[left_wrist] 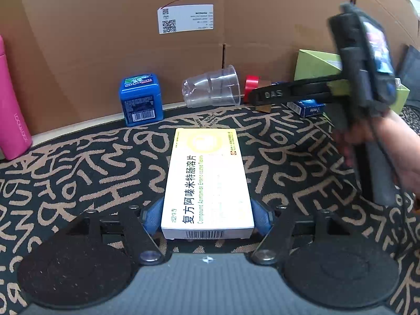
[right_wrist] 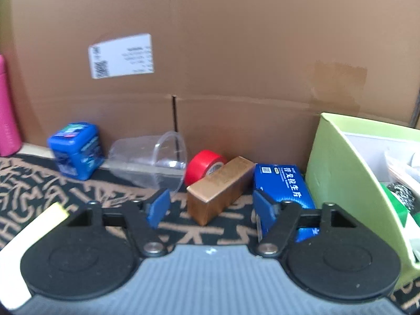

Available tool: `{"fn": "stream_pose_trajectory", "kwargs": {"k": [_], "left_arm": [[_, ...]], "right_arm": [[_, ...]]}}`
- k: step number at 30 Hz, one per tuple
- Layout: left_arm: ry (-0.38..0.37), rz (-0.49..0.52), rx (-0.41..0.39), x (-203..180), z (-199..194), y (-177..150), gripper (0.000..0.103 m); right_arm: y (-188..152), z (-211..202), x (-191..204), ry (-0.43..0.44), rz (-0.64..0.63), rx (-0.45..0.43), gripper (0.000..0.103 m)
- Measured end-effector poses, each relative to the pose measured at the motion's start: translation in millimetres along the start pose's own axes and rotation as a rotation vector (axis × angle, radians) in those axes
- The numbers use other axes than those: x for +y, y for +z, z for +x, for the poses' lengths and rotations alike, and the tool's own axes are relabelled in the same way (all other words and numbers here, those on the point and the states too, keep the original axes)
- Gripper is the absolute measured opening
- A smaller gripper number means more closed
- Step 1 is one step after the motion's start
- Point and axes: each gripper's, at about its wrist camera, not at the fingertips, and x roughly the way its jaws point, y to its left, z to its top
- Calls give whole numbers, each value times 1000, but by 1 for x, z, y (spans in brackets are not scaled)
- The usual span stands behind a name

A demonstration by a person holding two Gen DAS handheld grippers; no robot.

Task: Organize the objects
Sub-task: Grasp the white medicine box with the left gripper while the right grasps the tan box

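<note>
My left gripper (left_wrist: 207, 218) is shut on a white and yellow medicine box (left_wrist: 207, 181), its blue pads pressing both long sides, just above the patterned mat. My right gripper (right_wrist: 210, 207) is open and empty, low over the mat, with a gold-brown box (right_wrist: 218, 191) just ahead between its fingers. The right gripper also shows in the left wrist view (left_wrist: 262, 97), reaching in from the right. A blue medicine box (right_wrist: 286, 186) lies by its right finger. A corner of the white and yellow box shows at the lower left (right_wrist: 34, 233).
A cardboard wall (left_wrist: 105, 52) closes the back. Along it lie a blue cube tin (left_wrist: 141, 99), a tipped clear plastic cup (left_wrist: 212, 86) and a red tape roll (right_wrist: 204, 165). A green bin (right_wrist: 338, 162) with items stands at right. A pink bottle (left_wrist: 10, 110) stands far left.
</note>
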Motion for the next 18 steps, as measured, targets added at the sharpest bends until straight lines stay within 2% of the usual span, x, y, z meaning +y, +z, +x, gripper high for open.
{"fn": "stream_pose_trajectory", "kwargs": {"k": [2, 3, 8, 10, 12, 18], "left_arm": [[0, -5, 1, 0, 2, 2, 78], [3, -11, 2, 0, 2, 3, 79], [18, -44, -2, 2, 6, 8, 81], [9, -40, -6, 0, 5, 7, 69], [14, -27, -3, -4, 2, 5, 69], [-53, 4, 29, -25, -22, -13, 69]], "right_arm": [[-3, 6, -4, 0, 17, 27, 31], [-6, 6, -7, 10, 37, 36, 28], [-21, -23, -18, 65, 30, 30, 25], [-31, -44, -22, 97, 12, 30, 25], [-42, -65, -23, 133, -1, 36, 24], [-86, -140, -25, 207, -39, 81, 24]]}}
